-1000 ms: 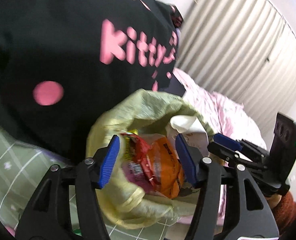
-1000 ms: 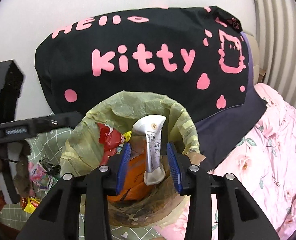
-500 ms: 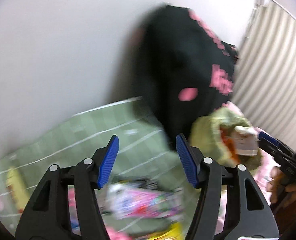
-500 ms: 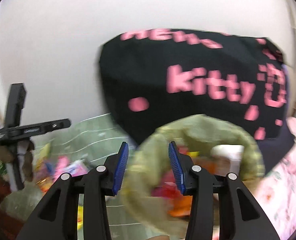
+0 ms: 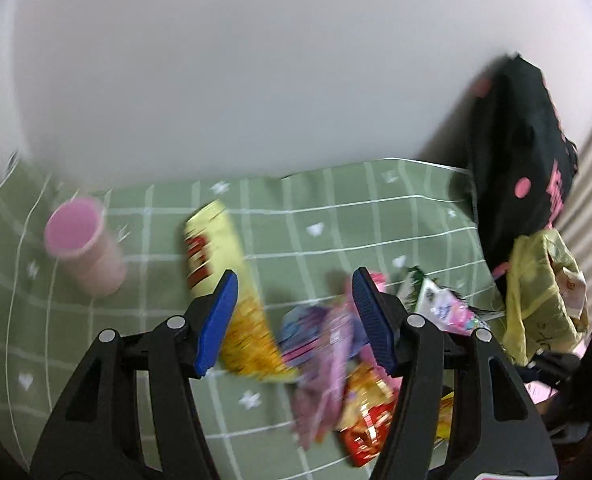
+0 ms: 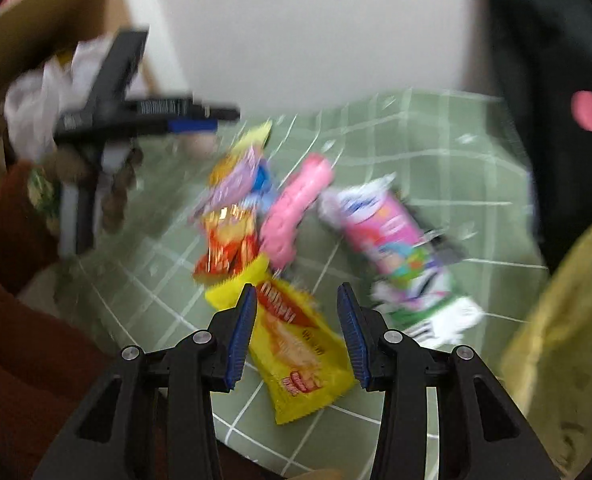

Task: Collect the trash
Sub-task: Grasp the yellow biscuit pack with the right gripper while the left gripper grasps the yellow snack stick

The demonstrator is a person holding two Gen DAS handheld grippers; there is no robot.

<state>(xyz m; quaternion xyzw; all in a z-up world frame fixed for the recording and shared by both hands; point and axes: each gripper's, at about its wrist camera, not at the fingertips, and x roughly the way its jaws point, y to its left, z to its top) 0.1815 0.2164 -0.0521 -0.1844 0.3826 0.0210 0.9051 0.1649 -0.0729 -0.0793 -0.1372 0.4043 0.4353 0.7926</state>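
Both tongs, left (image 5: 294,320) and right (image 6: 296,334), gape empty above scattered wrappers (image 6: 296,344) on the green cloth (image 5: 336,208).

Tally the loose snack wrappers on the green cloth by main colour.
Yellow wrappers: 2
Pink wrappers: 2
Purple wrapper: 1
Red-gold wrapper: 1
Total: 6, as far as the motion blur lets me tell.
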